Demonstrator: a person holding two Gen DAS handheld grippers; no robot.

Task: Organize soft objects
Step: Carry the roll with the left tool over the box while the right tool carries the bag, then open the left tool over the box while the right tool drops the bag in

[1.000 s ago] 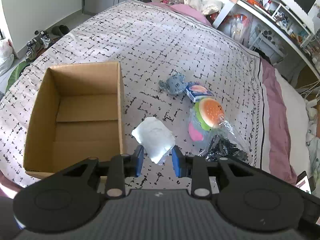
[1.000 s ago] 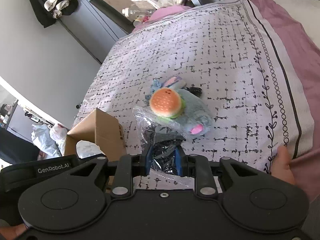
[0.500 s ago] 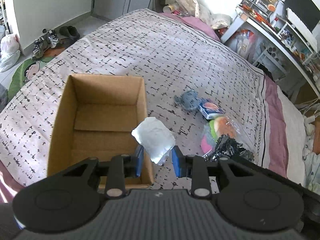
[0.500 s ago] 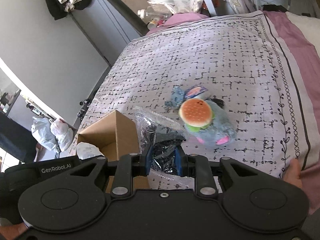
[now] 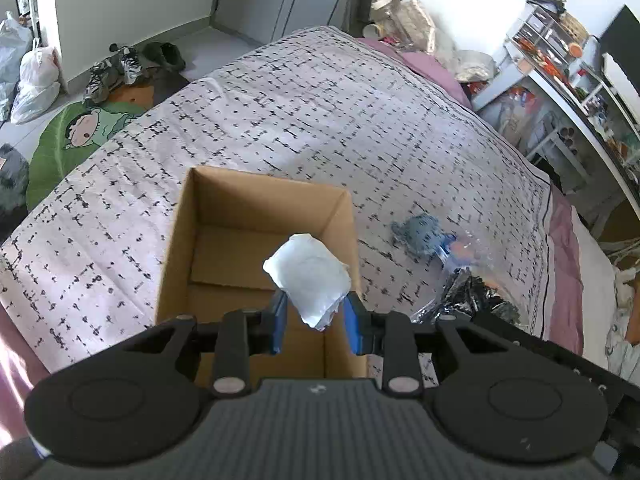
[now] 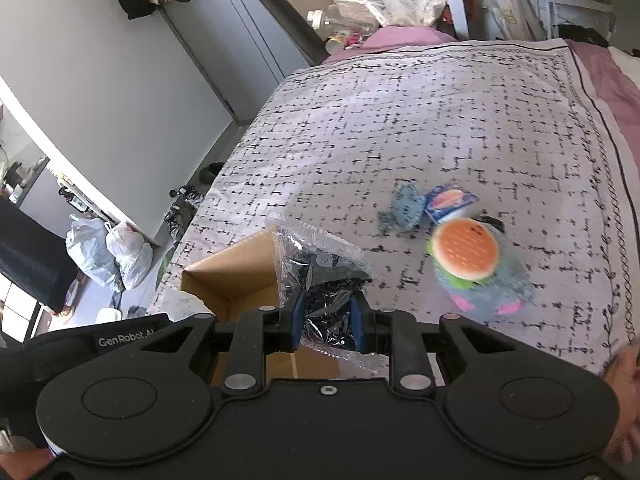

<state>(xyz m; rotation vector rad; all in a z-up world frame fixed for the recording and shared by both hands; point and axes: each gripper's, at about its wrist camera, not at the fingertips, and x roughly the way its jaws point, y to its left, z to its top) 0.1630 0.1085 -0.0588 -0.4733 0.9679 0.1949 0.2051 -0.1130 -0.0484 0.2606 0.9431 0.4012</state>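
Bed with a white cover full of little black marks fills most of both views, and a pink sheet shows along its far and right edges. An open brown cardboard box sits on the bed near its left edge, and its inside looks bare where it can be seen. A round grey plush toy with pink ears lies on the bed toward the right edge, and a squishy orange and green burger toy rests on top of it. Just beside them, toward the middle of the bed, lie a small blue packet with a picture on it and a little grey-blue plush animal. The left gripper pinches the bottom end of a soft white wrapped pack, and the pack hangs in the air over the right side of the box. The right gripper squeezes a clear plastic bag with dark crinkly stuff inside, lifted up off the bed by the box's near right corner. Part of the picture around the toys is blurry.
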